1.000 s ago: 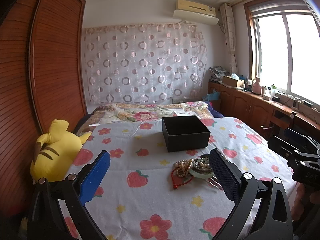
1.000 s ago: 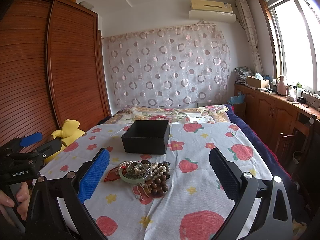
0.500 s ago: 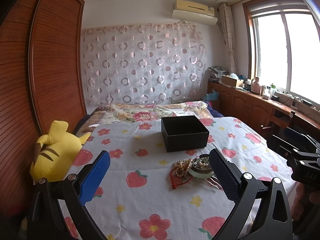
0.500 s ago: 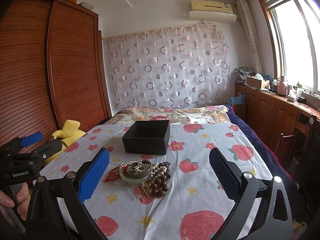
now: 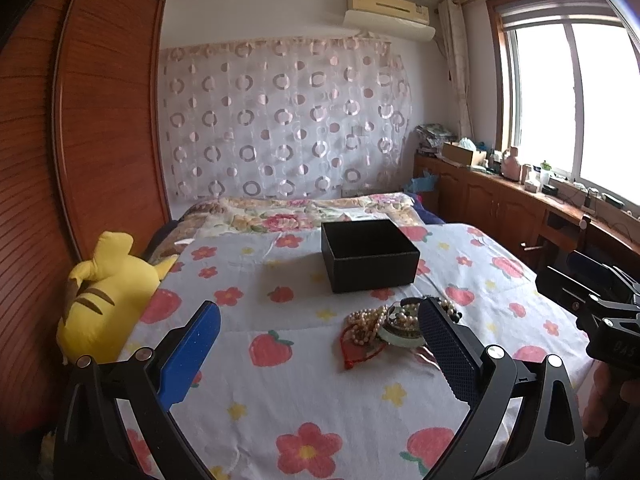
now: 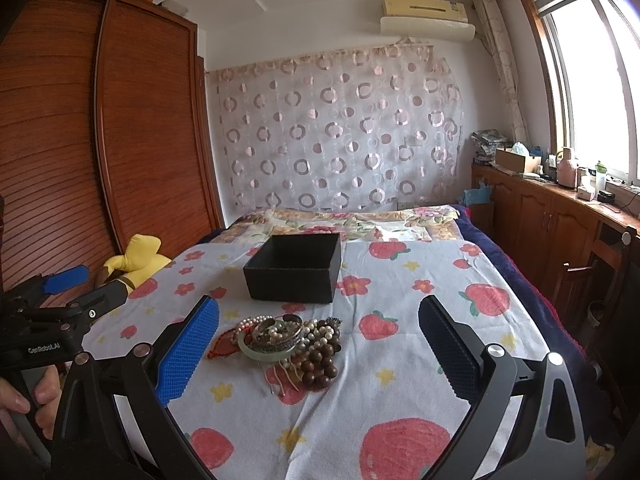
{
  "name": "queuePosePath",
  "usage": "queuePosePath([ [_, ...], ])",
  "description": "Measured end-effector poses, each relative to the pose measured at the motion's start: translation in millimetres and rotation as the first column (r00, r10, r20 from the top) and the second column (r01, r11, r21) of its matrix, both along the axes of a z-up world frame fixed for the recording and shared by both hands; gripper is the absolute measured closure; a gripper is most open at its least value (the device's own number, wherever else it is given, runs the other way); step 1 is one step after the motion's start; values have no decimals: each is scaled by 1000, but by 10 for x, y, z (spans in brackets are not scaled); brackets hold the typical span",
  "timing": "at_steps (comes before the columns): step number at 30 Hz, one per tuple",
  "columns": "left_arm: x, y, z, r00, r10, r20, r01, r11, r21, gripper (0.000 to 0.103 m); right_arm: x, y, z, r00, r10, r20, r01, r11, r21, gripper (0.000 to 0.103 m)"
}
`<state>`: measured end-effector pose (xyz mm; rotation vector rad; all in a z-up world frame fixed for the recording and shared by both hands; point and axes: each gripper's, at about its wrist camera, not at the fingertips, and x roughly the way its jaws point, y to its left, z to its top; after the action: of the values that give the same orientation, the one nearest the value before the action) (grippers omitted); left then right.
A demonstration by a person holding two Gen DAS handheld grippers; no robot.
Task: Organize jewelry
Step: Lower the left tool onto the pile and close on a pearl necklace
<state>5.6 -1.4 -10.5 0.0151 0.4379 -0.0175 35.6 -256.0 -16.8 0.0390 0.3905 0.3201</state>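
Note:
A pile of jewelry [image 6: 290, 342] lies on the flowered bedspread: pearl strands, a pale green bangle, brown wooden beads and a red cord. It also shows in the left wrist view [image 5: 384, 328], partly behind my right finger pad. An open black box [image 6: 294, 268] stands just behind the pile, also in the left wrist view [image 5: 369, 255]. My left gripper [image 5: 318, 354] is open and empty, above the bed, left of the pile. My right gripper [image 6: 318, 354] is open and empty, with the pile between its fingers but farther off.
A yellow plush toy [image 5: 102, 300] lies at the bed's left edge by the wooden wardrobe [image 5: 80, 140]. Wooden cabinets with clutter [image 6: 560, 216] run along the right under the window. A folded floral quilt [image 6: 344, 220] lies at the bed's far end.
Both views have barely shifted. The grippers stay open and the jewelry and box have not moved.

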Motion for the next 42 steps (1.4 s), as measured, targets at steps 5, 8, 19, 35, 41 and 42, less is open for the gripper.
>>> queuePosePath([
  [5, 128, 47, -128, 999, -24, -47, 24, 1000, -15, 8, 110, -47, -140, 999, 12, -31, -13, 1000, -10, 2],
  [8, 205, 69, -186, 996, -49, -72, 47, 998, -31, 8, 187, -58, -230, 999, 38, -39, -39, 999, -22, 2],
  [19, 636, -40, -481, 955, -208, -213, 200, 978, -58, 19, 527, 39, -593, 980, 131, -149, -142, 988, -65, 14],
  [35, 1266, -268, -650, 873, -347, -343, 311, 938, -157, 75, 613, 280, -744, 946, 228, -230, -259, 959, -114, 20],
  [41, 1485, -325, -702, 844, -364, -393, 319, 931, -178, 80, 576, 289, -693, 947, 229, -226, -259, 959, -112, 20],
  [42, 1491, -319, -708, 841, -368, -397, 322, 929, -181, 80, 576, 286, -688, 947, 228, -225, -257, 960, -113, 20],
])
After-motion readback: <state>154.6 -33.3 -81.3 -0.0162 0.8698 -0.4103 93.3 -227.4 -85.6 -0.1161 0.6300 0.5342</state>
